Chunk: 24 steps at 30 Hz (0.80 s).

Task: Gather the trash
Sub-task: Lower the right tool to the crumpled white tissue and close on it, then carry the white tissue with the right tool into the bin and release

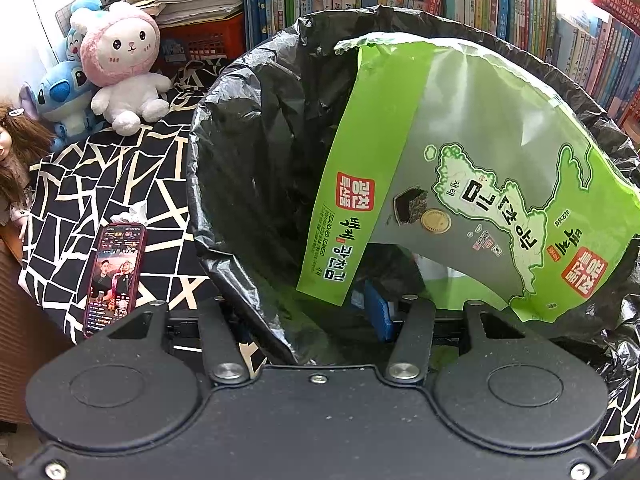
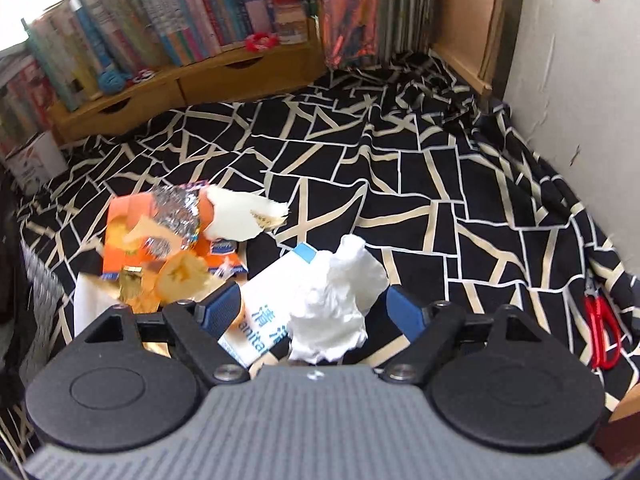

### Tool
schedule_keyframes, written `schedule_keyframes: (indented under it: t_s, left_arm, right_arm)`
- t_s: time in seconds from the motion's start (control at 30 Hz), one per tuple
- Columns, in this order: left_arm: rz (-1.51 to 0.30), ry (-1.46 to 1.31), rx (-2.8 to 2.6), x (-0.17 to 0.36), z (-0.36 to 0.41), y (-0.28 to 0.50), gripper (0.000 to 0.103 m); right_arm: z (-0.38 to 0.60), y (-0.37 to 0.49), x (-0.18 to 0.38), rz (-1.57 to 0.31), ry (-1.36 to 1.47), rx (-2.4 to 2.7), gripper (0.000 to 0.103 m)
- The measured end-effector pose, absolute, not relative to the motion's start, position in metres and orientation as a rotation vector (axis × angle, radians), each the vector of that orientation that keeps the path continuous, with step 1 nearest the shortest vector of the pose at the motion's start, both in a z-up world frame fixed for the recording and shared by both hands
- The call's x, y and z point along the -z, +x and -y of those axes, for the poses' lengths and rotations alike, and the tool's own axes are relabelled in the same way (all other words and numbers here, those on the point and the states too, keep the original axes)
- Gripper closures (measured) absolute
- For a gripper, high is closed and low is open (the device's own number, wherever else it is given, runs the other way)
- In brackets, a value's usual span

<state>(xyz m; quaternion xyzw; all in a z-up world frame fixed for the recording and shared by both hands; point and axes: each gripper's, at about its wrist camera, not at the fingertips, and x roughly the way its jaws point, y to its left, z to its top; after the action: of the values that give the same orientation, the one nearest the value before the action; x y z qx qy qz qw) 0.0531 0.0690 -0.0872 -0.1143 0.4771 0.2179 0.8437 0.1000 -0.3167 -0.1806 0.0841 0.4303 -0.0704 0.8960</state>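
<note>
Lying on the black cloth with cream broken-line pattern (image 2: 400, 184), a crumpled white paper tissue (image 2: 336, 304) sits between the two blue-padded fingers of the right gripper (image 2: 310, 312), whose jaws stand wide apart and do not press on it. Just beside the tissue, on its left, is a white flat packet with blue printed letters (image 2: 256, 312), and further left a torn orange snack bag with silver inside (image 2: 160, 224) and some pale scraps. Red-handled scissors (image 2: 602, 332) lie well apart at the right edge, and books stand on a wooden shelf with drawers (image 2: 180, 84) behind. In the left wrist view, a bin lined with a black plastic bag (image 1: 248, 160) holds a large green seaweed package (image 1: 460, 176) that sticks up over the rim. The left gripper (image 1: 384, 312) is at the near rim of this liner; only one blue pad shows, so I cannot tell if it clamps the bag. A red-cased phone with lit screen (image 1: 114, 276) and plush toys (image 1: 120, 64) are at the left.
</note>
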Motion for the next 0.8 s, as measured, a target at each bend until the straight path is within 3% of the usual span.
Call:
schedule_keyframes:
  t_s: [0.27,0.37,0.43,0.47,0.8]
  left_arm:
    - [-1.009,-0.248,-0.458,0.087,-0.069,0.054,0.052]
    - [-1.010,-0.245,-0.457,0.088,-0.069,0.054,0.052]
    - [-1.010,-0.249,-0.456,0.088,-0.069,0.054,0.052]
    - [-1.010,-0.251,-0.456,0.088,-0.069,0.054,0.052]
    - [-1.007,-0.258,-0.454,0.088,-0.070,0.054,0.053]
  right_arm:
    - [0.333,0.127,0.187,-1.011,0.218,0.112,0.023]
    - [0.335,0.131,0.193,-1.056,0.207,0.118,0.042]
    - [0.335,0.130,0.192,-1.059,0.214,0.122,0.072]
    - [0.335,0.129,0.190,-1.054,0.216,0.121,0.075]
    - [0.333,0.121,0.140,-0.904,0.290,0.045,0.080]
